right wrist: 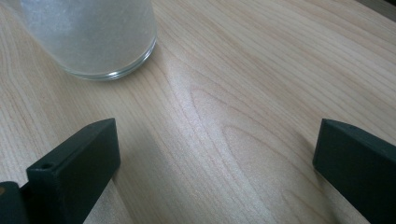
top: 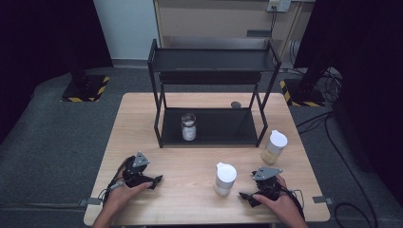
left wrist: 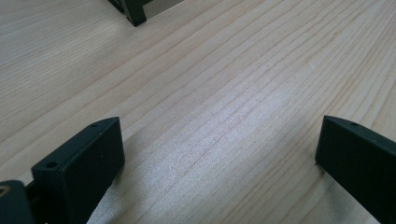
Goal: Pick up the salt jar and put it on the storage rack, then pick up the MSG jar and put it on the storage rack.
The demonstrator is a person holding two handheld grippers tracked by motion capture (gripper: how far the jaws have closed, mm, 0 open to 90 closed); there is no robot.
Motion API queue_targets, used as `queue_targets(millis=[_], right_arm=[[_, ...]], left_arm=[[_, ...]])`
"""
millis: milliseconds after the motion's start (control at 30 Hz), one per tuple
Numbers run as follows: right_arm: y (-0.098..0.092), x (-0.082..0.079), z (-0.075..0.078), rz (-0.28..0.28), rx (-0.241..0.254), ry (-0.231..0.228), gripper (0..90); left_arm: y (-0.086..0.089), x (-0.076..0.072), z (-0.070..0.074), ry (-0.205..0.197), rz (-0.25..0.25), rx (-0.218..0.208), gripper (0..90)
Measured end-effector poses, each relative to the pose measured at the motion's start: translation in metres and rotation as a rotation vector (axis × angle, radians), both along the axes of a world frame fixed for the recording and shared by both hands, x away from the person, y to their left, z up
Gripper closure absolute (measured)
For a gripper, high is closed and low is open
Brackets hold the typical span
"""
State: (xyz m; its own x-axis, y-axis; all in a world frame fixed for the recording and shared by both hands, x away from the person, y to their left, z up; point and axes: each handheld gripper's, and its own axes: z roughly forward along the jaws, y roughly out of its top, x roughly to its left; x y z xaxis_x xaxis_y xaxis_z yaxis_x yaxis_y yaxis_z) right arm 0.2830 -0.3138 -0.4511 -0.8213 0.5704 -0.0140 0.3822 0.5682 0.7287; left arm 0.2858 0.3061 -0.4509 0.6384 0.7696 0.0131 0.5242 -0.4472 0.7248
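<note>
Resting low on the counter (top: pixel 190 161), left tool (left wrist: pixel 219 154) spread wide, nothing between its jaws. Right tool (right wrist: pixel 217 158) equally wide, empty; white-filled jar (right wrist: pixel 93 37) stands just beside it, not touching.

Both hands rest low on the table (top: pixel 142 118), near its front edge. The left gripper (top: pixel 154 180) lies with jaws spread wide, nothing between them. The right gripper (top: pixel 247 198) likewise gapes, empty.
</note>
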Motion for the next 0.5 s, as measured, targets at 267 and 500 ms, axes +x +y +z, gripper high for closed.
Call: queue_targets(millis=[267, 500], right_arm=[[0.0001, 0.0, 0.0, 0.0, 0.0, 0.0, 1.1], [-0.0016, 0.0013, 0.0, 0.002, 0.008, 0.006, 1.2]], left_arm=[[0.0, 0.0, 0.0, 0.0, 0.0, 0.0, 0.0], [-0.0006, 0.0003, 0.0001, 0.0, 0.002, 0.001, 0.0]])
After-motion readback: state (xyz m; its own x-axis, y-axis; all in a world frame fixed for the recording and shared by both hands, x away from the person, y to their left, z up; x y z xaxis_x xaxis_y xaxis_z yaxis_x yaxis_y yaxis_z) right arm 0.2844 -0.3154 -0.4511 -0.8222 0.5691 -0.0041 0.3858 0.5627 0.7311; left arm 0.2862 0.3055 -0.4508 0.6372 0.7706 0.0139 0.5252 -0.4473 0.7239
